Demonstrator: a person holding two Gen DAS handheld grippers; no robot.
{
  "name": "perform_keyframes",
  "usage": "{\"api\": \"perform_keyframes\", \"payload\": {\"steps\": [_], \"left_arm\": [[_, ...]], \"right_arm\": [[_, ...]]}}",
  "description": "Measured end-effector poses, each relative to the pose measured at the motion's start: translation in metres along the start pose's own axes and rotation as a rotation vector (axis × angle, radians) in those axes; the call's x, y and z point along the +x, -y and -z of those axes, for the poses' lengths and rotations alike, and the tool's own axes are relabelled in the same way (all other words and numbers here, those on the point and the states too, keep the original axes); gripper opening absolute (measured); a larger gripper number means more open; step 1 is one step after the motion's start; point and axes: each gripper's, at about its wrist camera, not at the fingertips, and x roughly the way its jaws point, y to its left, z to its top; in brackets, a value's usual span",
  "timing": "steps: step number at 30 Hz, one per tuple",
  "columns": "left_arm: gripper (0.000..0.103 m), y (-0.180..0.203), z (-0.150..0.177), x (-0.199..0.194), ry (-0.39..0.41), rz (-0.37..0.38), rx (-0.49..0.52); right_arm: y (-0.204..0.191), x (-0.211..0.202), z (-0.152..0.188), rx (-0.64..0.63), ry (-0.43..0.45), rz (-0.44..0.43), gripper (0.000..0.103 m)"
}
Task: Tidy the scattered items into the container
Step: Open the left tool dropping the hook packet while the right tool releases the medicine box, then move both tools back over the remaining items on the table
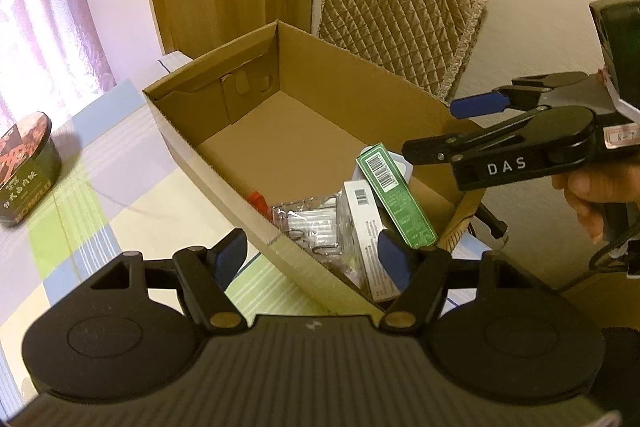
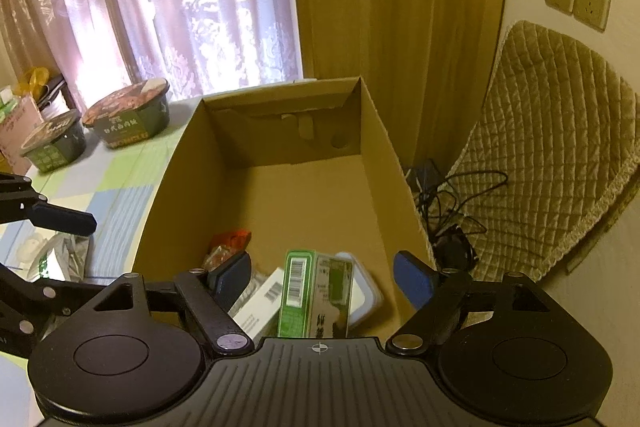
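An open cardboard box (image 1: 208,175) stands on the checked tablecloth (image 1: 100,211). At its near end lie a green barcoded box (image 1: 396,199), a white box (image 1: 362,223), a clear plastic pack (image 1: 312,223) and a red packet (image 1: 256,199). My left gripper (image 1: 312,257) is open and empty over the box's near corner. My right gripper (image 1: 430,129) is open and empty above the green box. The right wrist view looks down into the box (image 2: 380,147) past my right gripper (image 2: 323,279), at the green box (image 2: 298,291), white box (image 2: 260,303), a white tub (image 2: 366,297) and the red packet (image 2: 230,245).
Two instant-food bowls (image 2: 128,115) (image 2: 54,143) stand on the table left of the box; one bowl (image 1: 28,167) shows in the left view. A crumpled wrapper (image 2: 60,255) lies by the box. A quilted chair (image 2: 540,147) and cables (image 2: 440,195) are at right.
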Motion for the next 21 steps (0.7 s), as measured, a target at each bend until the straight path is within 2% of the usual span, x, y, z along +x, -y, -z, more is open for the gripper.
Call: {"api": "perform_keyframes", "payload": {"steps": [12,21], "left_arm": [[0.068,-0.008,0.033,-0.037,0.012,-0.025,-0.063],[0.077,-0.012,0.079,-0.078,0.012,-0.086,-0.116]], "right_arm": [[-0.028,-0.025,0.009,-0.015,-0.023,-0.017,0.084],[-0.066,-0.058,0.021,-0.038,-0.011,-0.053,0.084]]}}
